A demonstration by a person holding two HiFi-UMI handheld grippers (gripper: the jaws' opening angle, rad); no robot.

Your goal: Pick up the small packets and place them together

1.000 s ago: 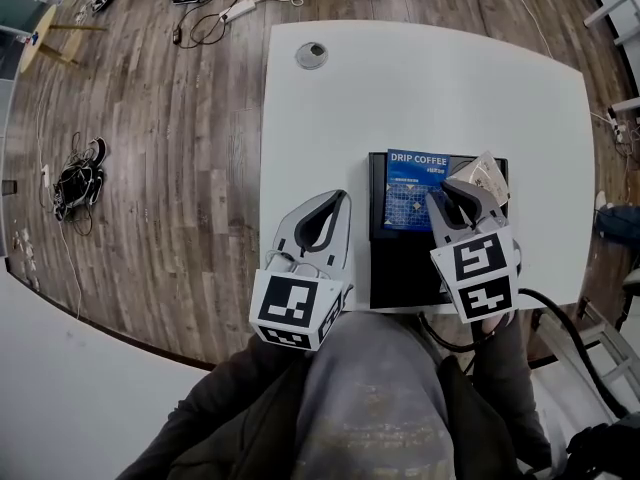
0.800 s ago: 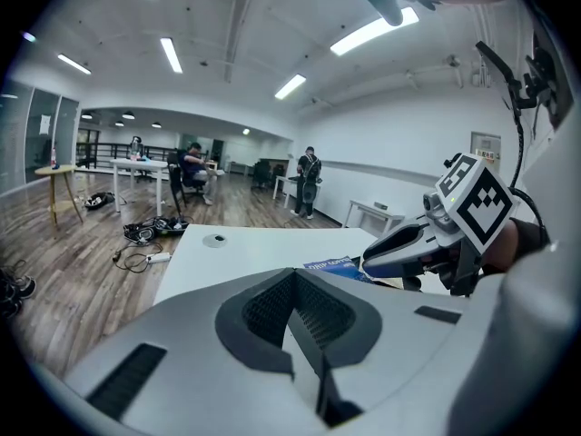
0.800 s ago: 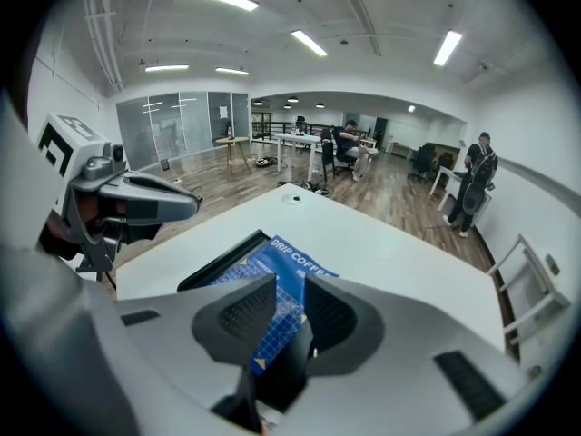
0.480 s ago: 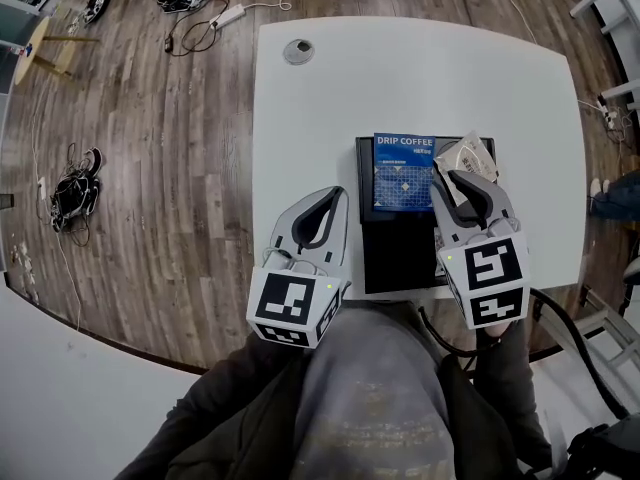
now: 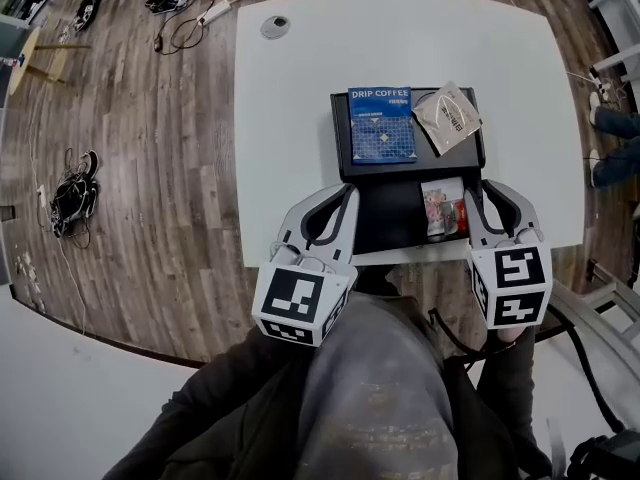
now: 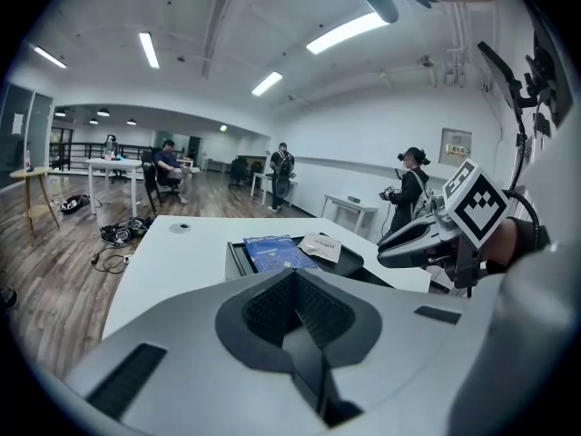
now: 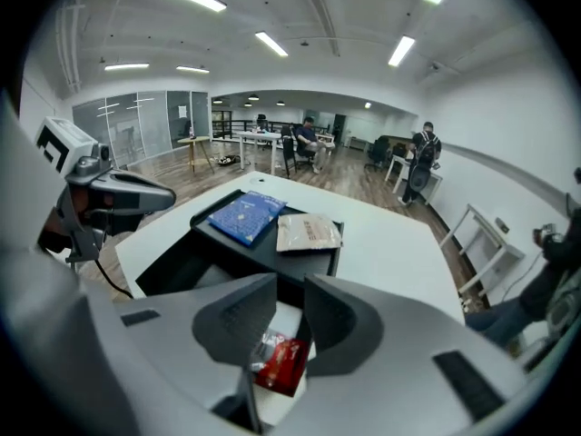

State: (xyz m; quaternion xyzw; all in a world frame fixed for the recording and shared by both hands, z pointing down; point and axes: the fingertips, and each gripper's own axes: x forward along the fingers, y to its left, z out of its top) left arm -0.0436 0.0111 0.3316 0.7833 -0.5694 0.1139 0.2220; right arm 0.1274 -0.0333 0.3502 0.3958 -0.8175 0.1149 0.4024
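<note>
A black tray [image 5: 395, 213] sits on the white table [image 5: 300, 88]. At its far end lie a blue DRIP COFFEE packet [image 5: 380, 123] and a beige packet [image 5: 447, 116], side by side. A small red and white packet [image 5: 445, 208] lies flat at the tray's near right. My right gripper [image 5: 503, 190] hovers just right of it, open; its jaws have just been opening and nothing is pinched between them. In the right gripper view the red packet [image 7: 281, 361] shows below the gap between the jaws. My left gripper [image 5: 342, 196] is shut and empty at the tray's near left corner.
A round cable grommet [image 5: 275, 26] sits in the table's far left corner. Cables and a power strip [image 5: 205, 13] lie on the wooden floor to the left. People [image 6: 410, 189] and other tables stand farther off in the room.
My right gripper has drawn back toward the table's near edge, away from the beige packet, which now lies free on the tray. The red packet has come into sight.
</note>
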